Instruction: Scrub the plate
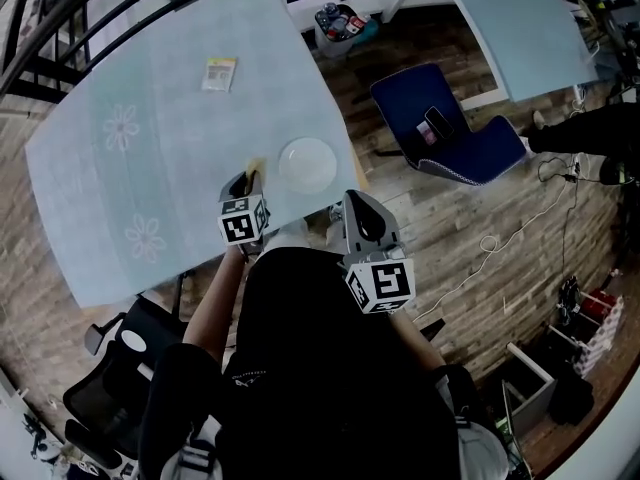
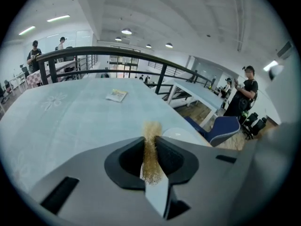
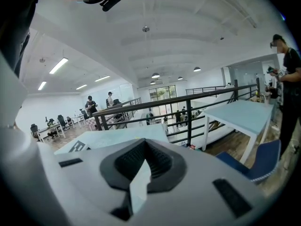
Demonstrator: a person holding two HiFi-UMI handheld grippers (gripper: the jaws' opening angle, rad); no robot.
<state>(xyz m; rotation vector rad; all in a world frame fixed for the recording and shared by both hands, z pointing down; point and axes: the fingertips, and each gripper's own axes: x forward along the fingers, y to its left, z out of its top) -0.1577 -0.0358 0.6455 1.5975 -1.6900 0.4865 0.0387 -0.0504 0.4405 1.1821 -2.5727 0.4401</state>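
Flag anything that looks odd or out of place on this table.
Nothing looks spilled or damaged. Only the white plate stands out a little: it sits close to the near corner of the table, by the edge. A small packet lies alone farther back. The left gripper is shut on a golden scrubber.

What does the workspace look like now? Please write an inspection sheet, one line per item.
Surface: table with a pale blue, flower-printed top.
Job's things: white plate near the table's edge; golden scrubber in the left gripper.
Clutter: small packet farther back on the table.
Grippers: left gripper shut on the scrubber, beside the plate; right gripper shut, empty.
Cables: white cable loose on the wooden floor.
Surroundings: blue chair holding a phone; railing; a person standing.
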